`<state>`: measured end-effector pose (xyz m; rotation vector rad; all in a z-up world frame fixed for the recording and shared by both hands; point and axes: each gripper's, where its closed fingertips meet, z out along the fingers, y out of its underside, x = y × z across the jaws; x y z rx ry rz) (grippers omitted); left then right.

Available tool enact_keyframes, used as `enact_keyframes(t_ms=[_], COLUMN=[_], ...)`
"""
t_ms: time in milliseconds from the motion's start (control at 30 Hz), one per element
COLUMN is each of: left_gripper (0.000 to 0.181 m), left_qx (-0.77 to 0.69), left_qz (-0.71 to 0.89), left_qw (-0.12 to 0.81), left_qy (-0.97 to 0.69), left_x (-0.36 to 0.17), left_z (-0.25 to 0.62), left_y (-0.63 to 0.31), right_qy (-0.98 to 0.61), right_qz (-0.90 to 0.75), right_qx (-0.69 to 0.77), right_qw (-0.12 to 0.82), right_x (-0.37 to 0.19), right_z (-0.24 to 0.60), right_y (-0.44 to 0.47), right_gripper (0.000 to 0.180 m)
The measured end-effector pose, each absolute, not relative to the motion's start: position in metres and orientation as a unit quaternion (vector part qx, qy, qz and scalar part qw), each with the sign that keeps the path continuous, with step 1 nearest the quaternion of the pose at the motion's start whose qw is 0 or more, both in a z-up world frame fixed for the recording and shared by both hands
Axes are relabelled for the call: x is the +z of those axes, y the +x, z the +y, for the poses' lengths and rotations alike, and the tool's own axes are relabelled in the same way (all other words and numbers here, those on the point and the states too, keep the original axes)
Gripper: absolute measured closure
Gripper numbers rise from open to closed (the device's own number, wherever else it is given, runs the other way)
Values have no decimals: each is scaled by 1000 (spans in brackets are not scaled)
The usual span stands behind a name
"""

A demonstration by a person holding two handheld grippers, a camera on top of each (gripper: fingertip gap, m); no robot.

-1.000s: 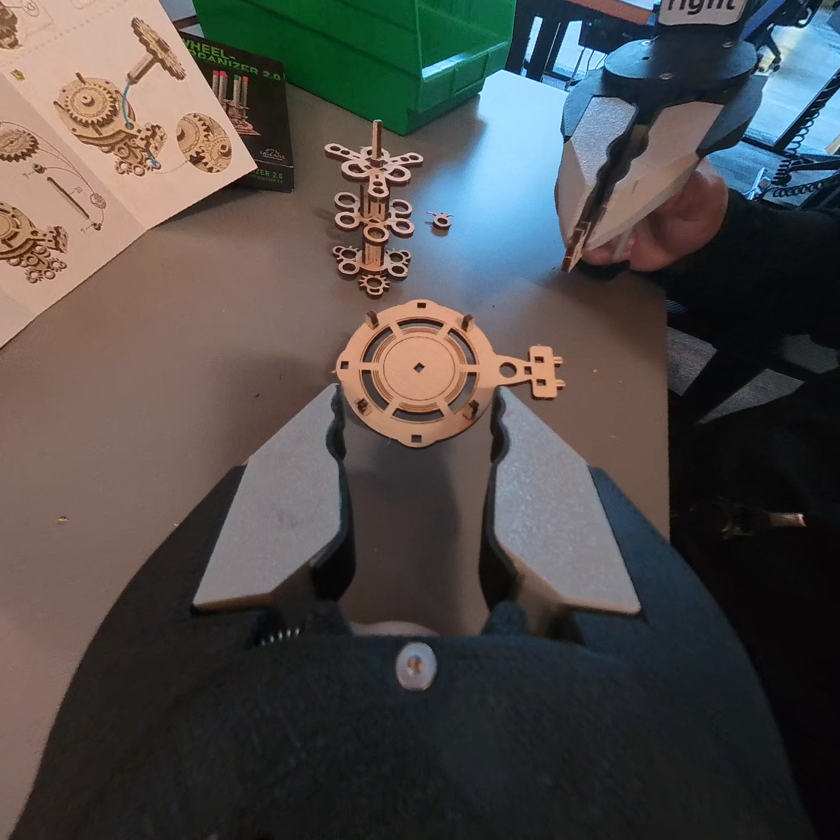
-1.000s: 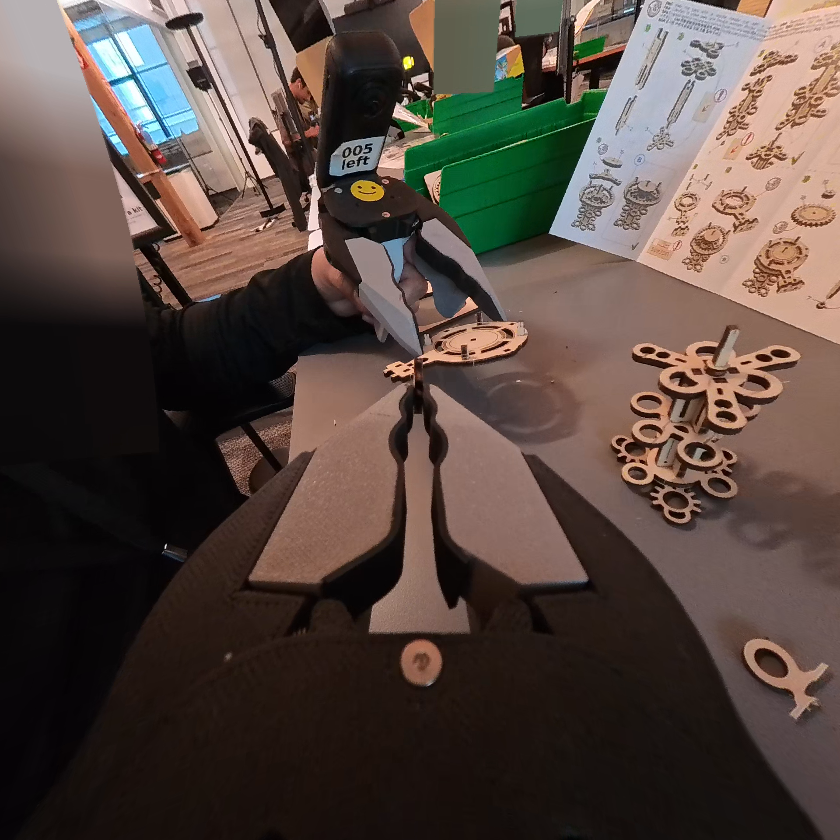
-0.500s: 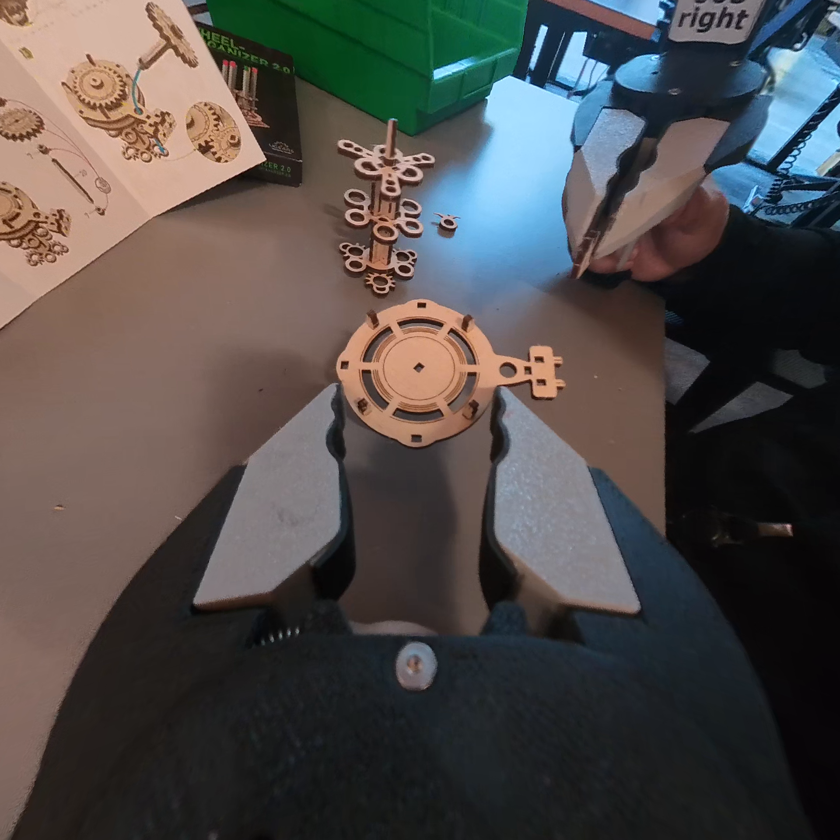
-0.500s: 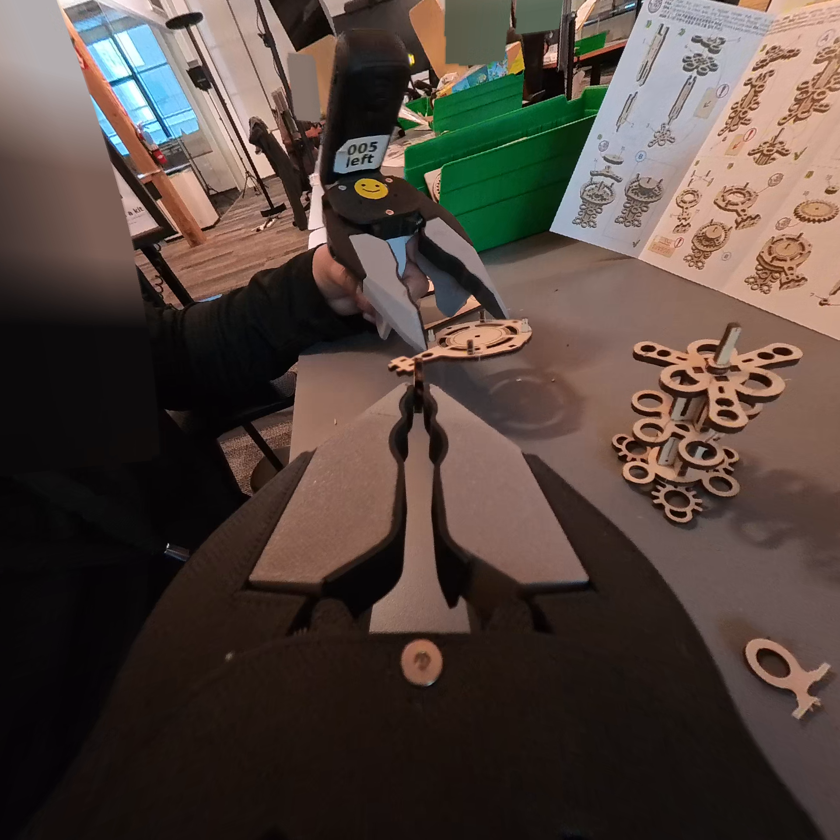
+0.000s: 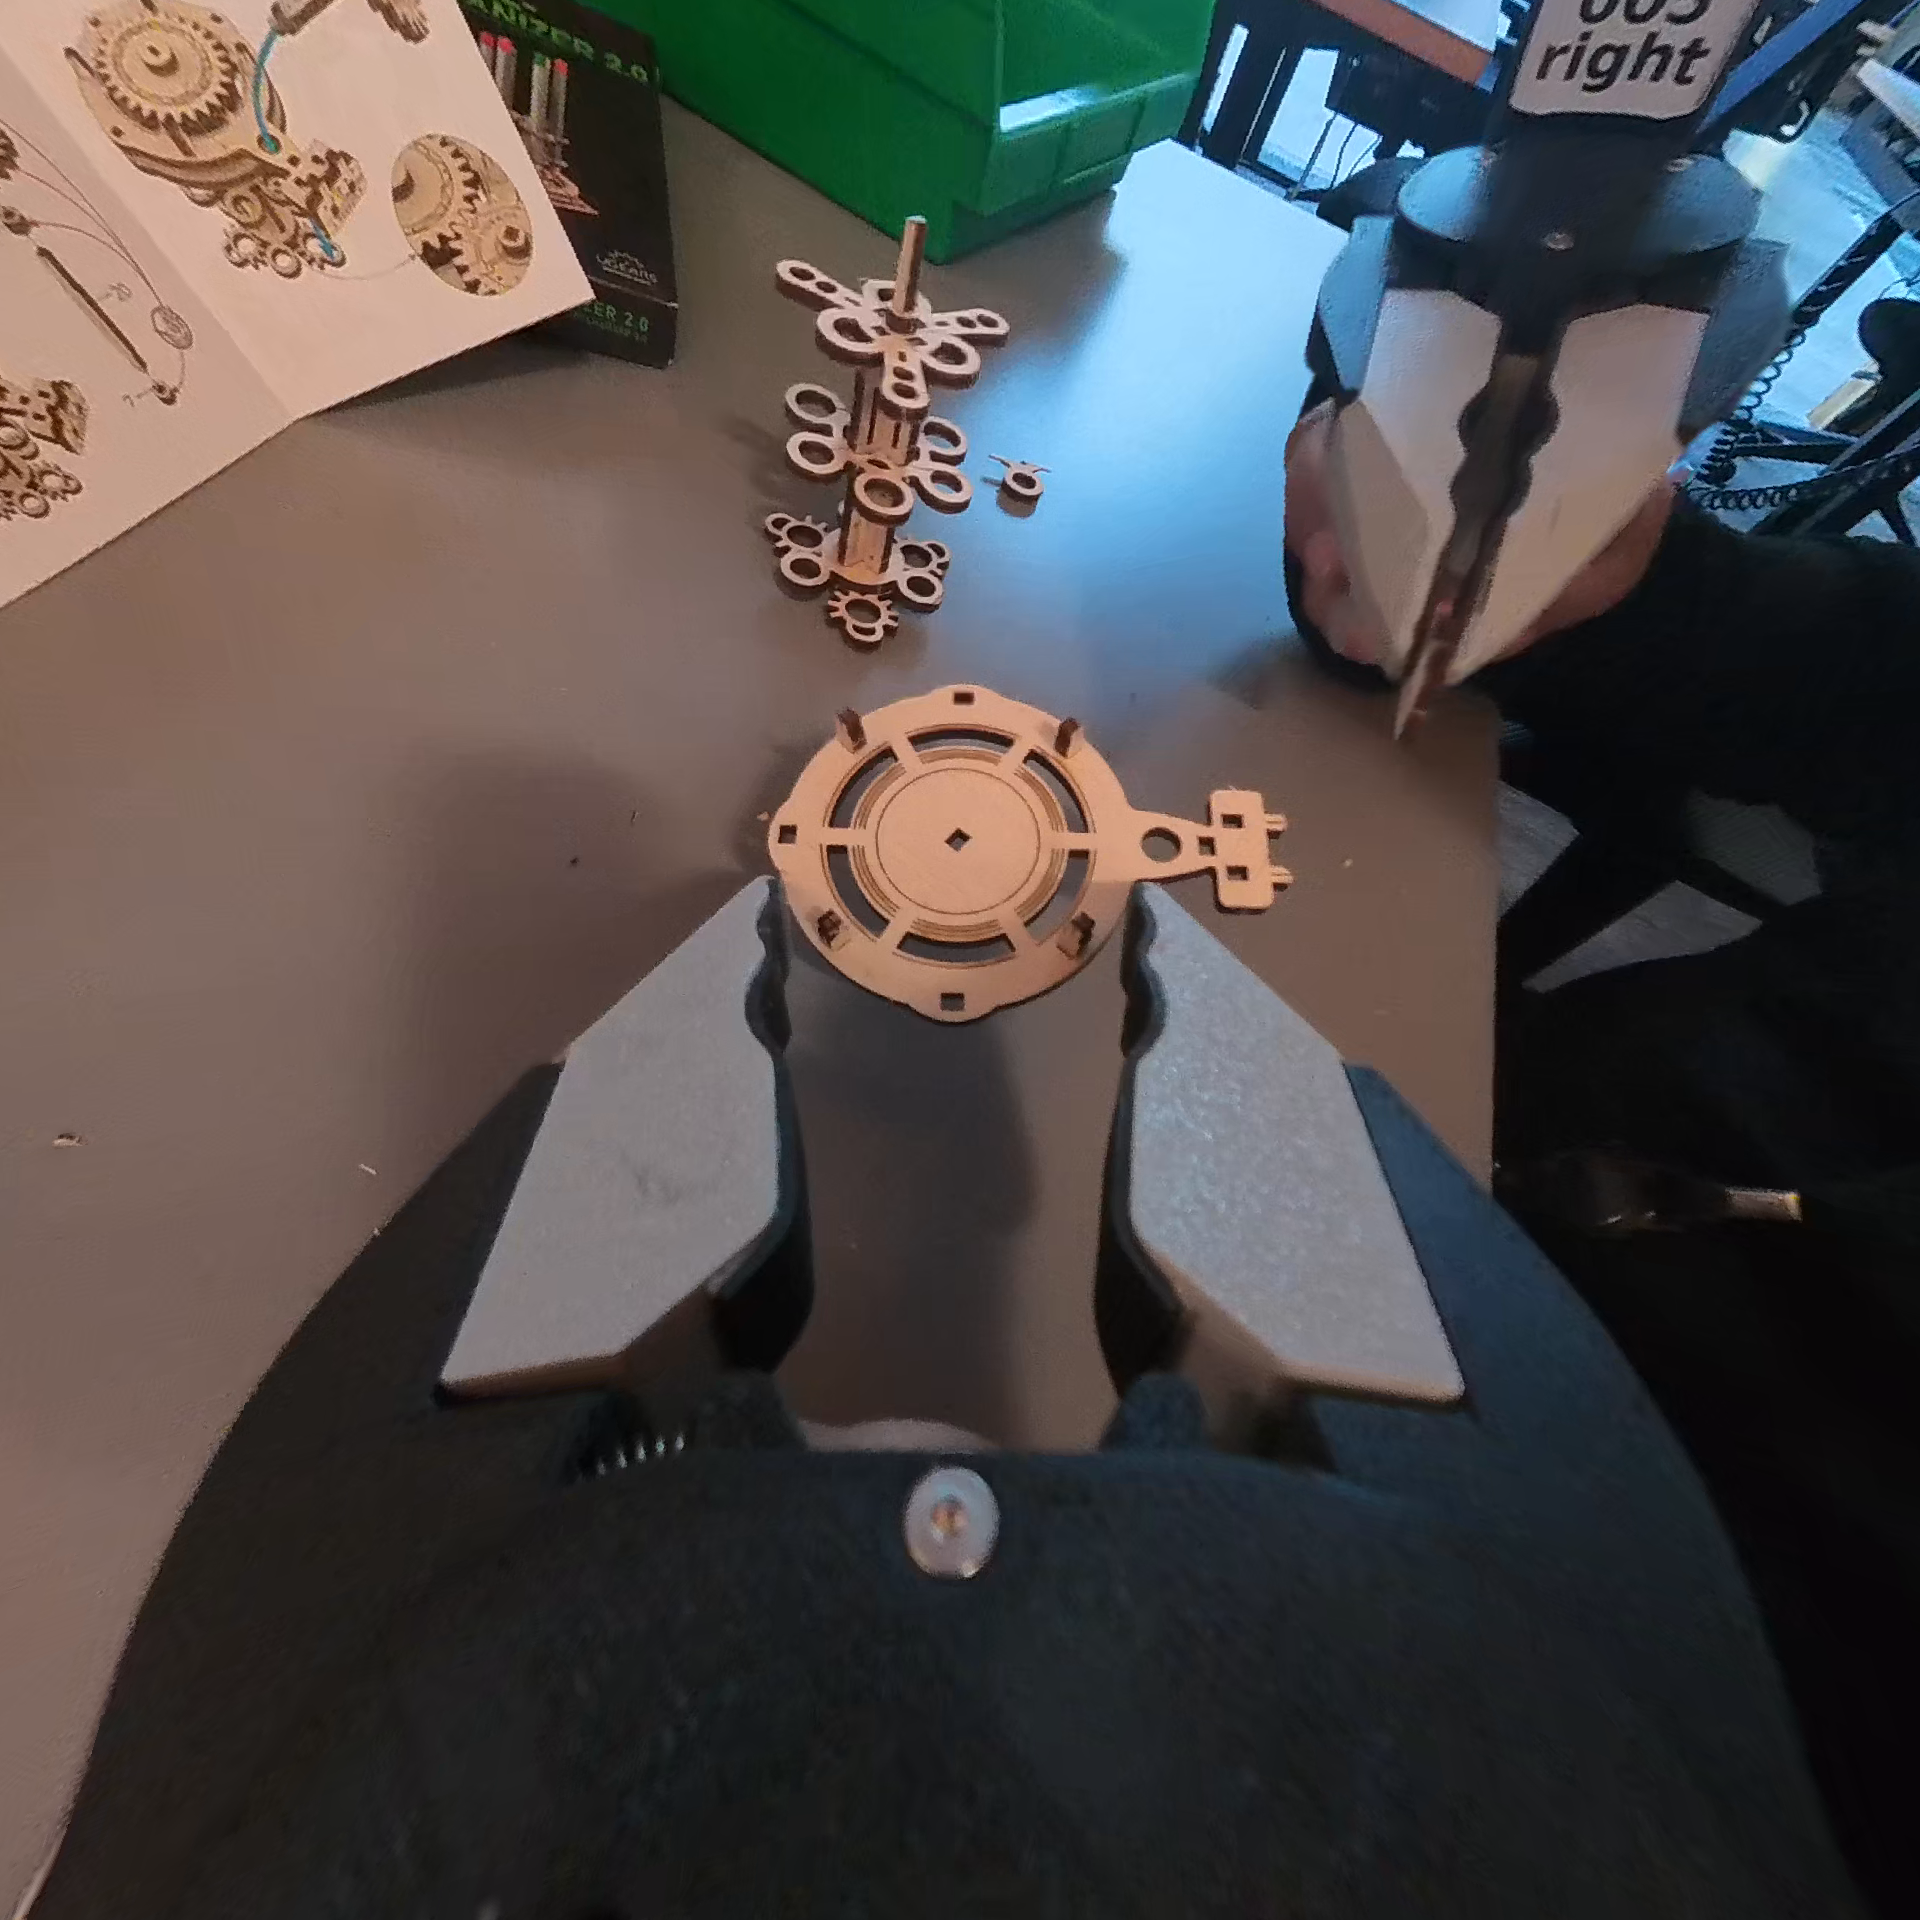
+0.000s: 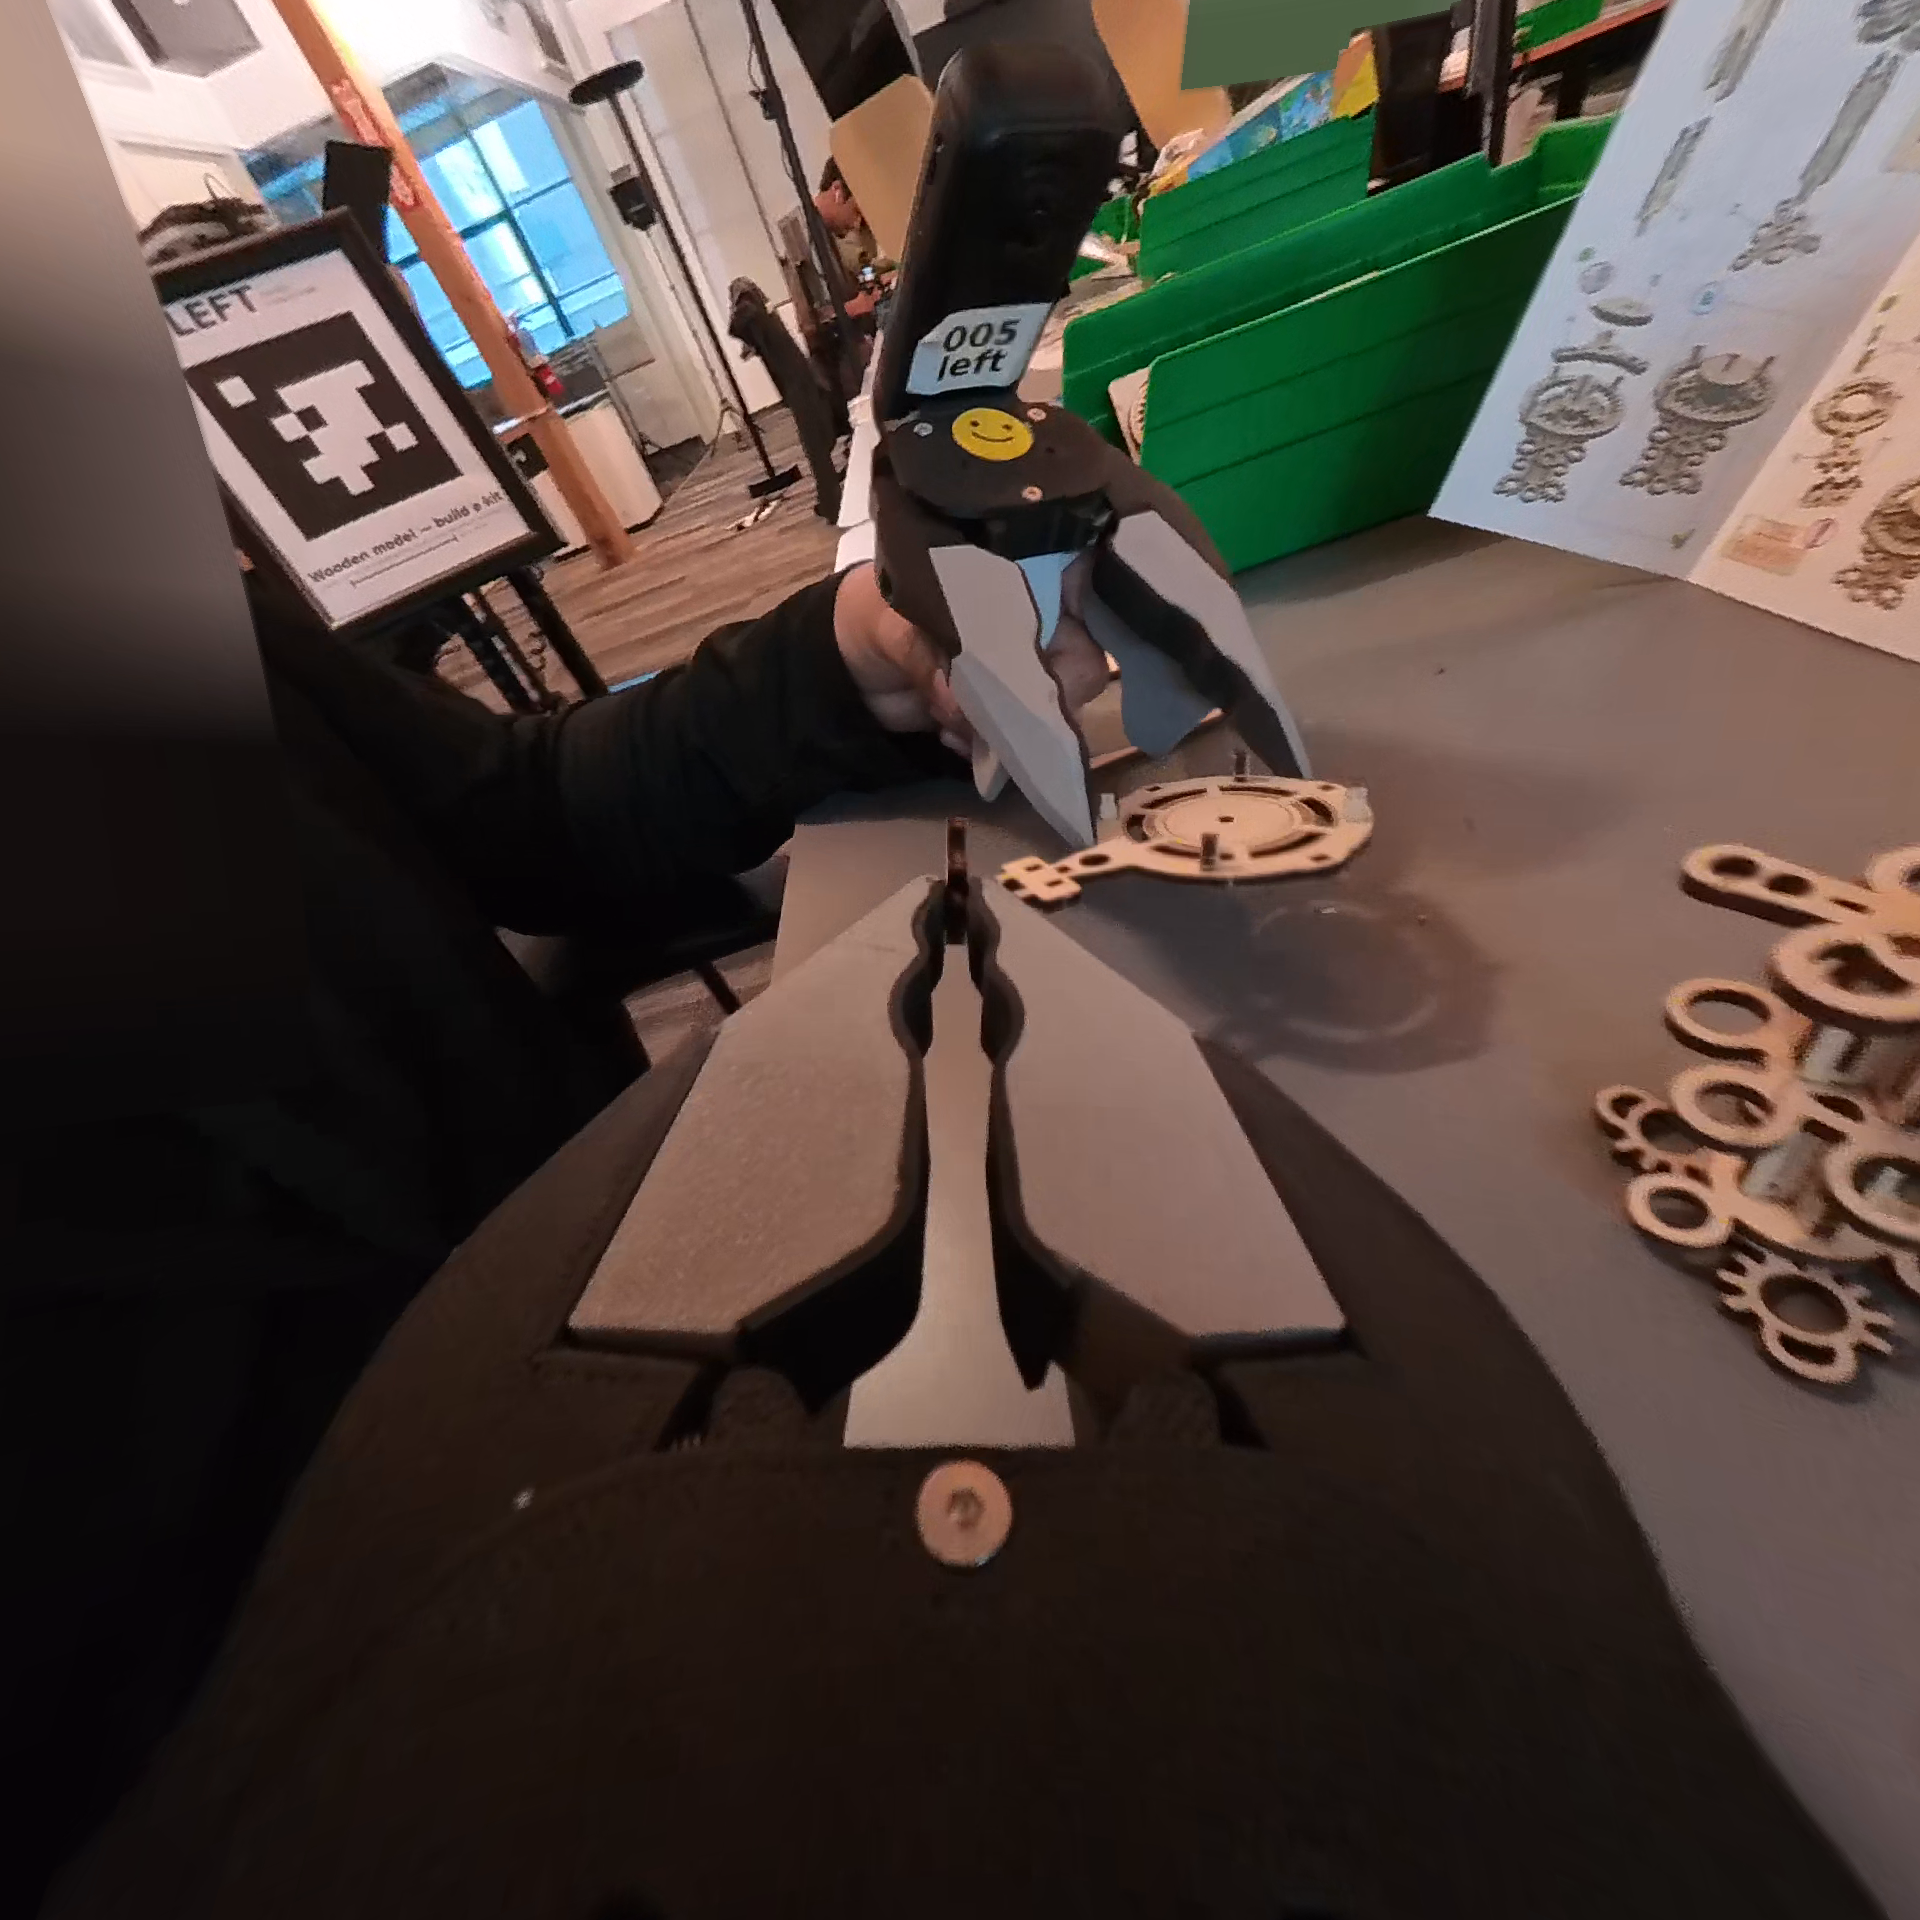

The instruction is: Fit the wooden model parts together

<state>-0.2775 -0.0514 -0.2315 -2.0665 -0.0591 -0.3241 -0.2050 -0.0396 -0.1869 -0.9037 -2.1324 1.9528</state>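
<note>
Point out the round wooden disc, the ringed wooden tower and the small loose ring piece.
round wooden disc (image 5: 957, 842), left wrist view, centre plate.
ringed wooden tower (image 5: 881, 457), left wrist view, middle of its column.
small loose ring piece (image 5: 1021, 481), left wrist view, its ring.

- The left gripper (image 5: 951, 920) is gripping a round wooden disc (image 5: 951, 847) by its two sides, its jaws spread wide around the rim.
- The disc is sitting level above the grey table (image 5: 364, 727), with short pegs standing up near its rim and a slotted tab (image 5: 1226, 850) pointing right.
- Beyond it, a wooden tower of ringed tiers (image 5: 883, 447) is standing upright on a central shaft, with a tiny loose ring piece (image 5: 1021, 480) lying just beside it.
- The right gripper (image 5: 1429, 675) is pointing down at the table's far right edge (a thin wooden sliver (image 5: 1415, 701) is sticking out of its pinched tips).
- An instruction sheet (image 5: 208, 208), a dark box (image 5: 613, 187) and a green bin (image 5: 935, 94) are lying at the back.
</note>
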Motion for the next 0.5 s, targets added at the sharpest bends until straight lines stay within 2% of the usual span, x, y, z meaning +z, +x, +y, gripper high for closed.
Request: enact_keyframes(t_ms=[233,500], left_gripper=[119,119], left_qx=[-164,-180], left_qz=[-30,-24], left_qw=[471,462], left_qy=[-866,-868], left_x=[-240,-242], left_z=[-52,-54], left_y=[-271,-266], right_qy=[-285,-268], right_qz=[-755,-788], right_qx=[590,554], right_qw=[3,15], right_x=[-207,-217], right_z=[-60,-65], right_y=[-213,-208], right_gripper=[180,180])
